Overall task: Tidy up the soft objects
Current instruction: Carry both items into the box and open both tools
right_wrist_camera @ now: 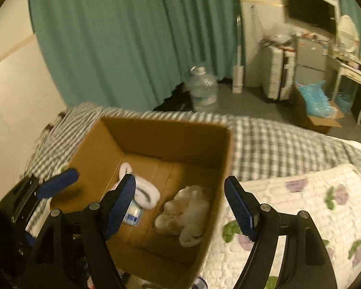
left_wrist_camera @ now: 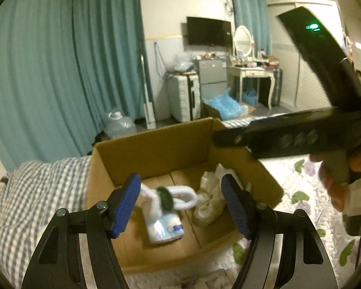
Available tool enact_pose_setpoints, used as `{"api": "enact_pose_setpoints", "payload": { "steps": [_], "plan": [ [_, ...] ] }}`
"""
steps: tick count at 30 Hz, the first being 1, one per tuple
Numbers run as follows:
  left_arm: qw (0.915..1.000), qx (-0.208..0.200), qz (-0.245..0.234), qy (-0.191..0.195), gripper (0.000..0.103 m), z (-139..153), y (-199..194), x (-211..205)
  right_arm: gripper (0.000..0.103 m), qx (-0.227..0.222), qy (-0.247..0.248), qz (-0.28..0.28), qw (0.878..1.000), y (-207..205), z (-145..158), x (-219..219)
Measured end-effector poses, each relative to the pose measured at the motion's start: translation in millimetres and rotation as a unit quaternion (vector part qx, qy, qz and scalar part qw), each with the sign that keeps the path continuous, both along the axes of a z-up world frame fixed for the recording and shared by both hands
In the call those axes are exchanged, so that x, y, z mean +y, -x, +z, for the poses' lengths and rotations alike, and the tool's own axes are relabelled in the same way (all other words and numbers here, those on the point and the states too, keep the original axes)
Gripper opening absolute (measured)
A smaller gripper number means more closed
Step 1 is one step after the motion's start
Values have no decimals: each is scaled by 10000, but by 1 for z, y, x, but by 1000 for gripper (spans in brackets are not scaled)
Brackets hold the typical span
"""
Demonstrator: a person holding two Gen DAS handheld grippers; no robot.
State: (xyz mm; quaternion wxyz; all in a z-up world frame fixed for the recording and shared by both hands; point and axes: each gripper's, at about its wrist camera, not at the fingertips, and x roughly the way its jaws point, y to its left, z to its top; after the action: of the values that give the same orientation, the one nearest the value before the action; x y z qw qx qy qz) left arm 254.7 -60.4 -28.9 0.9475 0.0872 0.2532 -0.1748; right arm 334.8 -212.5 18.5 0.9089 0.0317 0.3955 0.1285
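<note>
An open cardboard box (left_wrist_camera: 154, 149) (right_wrist_camera: 170, 134) stands on the bed. Inside lie a white looped soft toy with a green tuft (left_wrist_camera: 173, 196) (right_wrist_camera: 144, 191), a blue-and-white packet (left_wrist_camera: 164, 230) (right_wrist_camera: 133, 214) under it, and a cream plush (left_wrist_camera: 210, 204) (right_wrist_camera: 185, 214) to the right. My left gripper (left_wrist_camera: 181, 204) hovers open above the box, nothing between its blue pads. My right gripper (right_wrist_camera: 180, 207) is open over the box too, empty. The right gripper's black body (left_wrist_camera: 300, 134) crosses the left wrist view at upper right, held by a hand (left_wrist_camera: 339, 187). A blue fingertip of the left gripper (right_wrist_camera: 56, 186) shows at the box's left wall.
The box sits on a grey checked bedspread (left_wrist_camera: 36, 192) (right_wrist_camera: 276, 144) beside a white floral quilt (right_wrist_camera: 312, 212). Beyond the bed are teal curtains (left_wrist_camera: 60, 72), a clear water jug (right_wrist_camera: 202, 89), a white suitcase (left_wrist_camera: 183, 96), a fridge, a dressing table (left_wrist_camera: 252, 72) and a floor box of blue packs (right_wrist_camera: 315, 103).
</note>
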Motion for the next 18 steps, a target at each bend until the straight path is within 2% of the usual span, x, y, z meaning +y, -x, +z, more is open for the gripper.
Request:
{"api": "enact_pose_setpoints", "payload": {
  "steps": [4,6,11,15,18],
  "plan": [
    [9992,-275,164,220,71,34,34,12,78,-351,-87,-160,9992,32,38,-12],
    [9976,-538,286,332,71,54,61,18,87,-534,-33,-229,9983,54,57,-14],
    [9911,-1066,605,520,71,89,127,32,96,-985,33,-371,9944,118,96,-15],
    [9862,-1239,898,633,71,96,173,38,99,-1167,168,-398,9922,174,91,-11],
    [9848,-1238,1032,653,71,85,191,43,99,-1137,288,-463,9920,209,68,-13]
  ]
}}
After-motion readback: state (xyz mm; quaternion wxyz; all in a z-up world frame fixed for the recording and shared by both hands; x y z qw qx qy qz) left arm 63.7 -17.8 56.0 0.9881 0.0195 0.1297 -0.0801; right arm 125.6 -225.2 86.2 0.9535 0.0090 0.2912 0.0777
